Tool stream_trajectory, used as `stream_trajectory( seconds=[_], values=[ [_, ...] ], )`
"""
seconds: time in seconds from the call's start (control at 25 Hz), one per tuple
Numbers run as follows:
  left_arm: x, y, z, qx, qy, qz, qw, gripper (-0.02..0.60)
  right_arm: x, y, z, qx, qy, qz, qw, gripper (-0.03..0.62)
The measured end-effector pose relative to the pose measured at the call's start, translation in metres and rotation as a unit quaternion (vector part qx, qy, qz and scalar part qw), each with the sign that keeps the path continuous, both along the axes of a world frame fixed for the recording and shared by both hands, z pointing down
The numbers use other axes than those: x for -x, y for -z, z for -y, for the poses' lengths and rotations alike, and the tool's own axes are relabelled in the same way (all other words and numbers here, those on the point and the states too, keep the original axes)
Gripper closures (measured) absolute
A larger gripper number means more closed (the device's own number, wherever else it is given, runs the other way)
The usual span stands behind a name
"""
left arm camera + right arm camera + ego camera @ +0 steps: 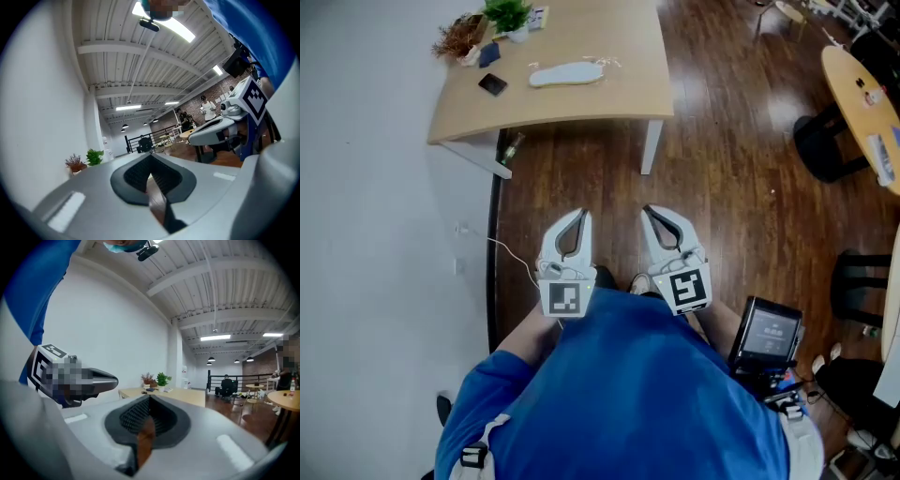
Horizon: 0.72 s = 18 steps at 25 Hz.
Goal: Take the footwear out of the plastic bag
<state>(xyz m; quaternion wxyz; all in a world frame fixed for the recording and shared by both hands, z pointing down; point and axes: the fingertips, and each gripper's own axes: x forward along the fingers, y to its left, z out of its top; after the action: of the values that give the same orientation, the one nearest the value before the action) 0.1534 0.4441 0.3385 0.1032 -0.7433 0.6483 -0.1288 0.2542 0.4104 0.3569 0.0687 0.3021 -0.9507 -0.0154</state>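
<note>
Left gripper [579, 216] and right gripper [650, 212], closed, face distant table [609, 33].

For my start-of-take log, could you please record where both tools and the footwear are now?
left tool: shut, empty, well short of the table
right tool: shut, empty, beside the left tool
footwear: pale, lying flat on the table; bag hard to make out
also on table: potted plant, small dark object
task status: footwear not yet touched
</note>
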Motion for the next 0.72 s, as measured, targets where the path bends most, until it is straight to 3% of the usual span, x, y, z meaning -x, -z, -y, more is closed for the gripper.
stream_trajectory(
  seconds=[0.2, 0.36, 0.72],
  values=[
    [0.012, -0.01, 0.02, 0.014, 0.006, -0.029, 0.9994, 0.575, 0.01, -0.01, 0.022, 0.026, 0.002, 0.003, 1.0, 0.591],
    [0.029, -0.021, 0.043, 0.021, -0.001, -0.028, 0.9994, 0.575, 0.024, -0.018, 0.044, 0.031, -0.003, -0.004, 1.0, 0.592],
    [0.108, -0.026, 0.121, 0.028, -0.016, -0.06, 0.9977, 0.575, 0.088, -0.034, 0.118, 0.034, -0.021, -0.046, 0.998, 0.591]
  ],
)
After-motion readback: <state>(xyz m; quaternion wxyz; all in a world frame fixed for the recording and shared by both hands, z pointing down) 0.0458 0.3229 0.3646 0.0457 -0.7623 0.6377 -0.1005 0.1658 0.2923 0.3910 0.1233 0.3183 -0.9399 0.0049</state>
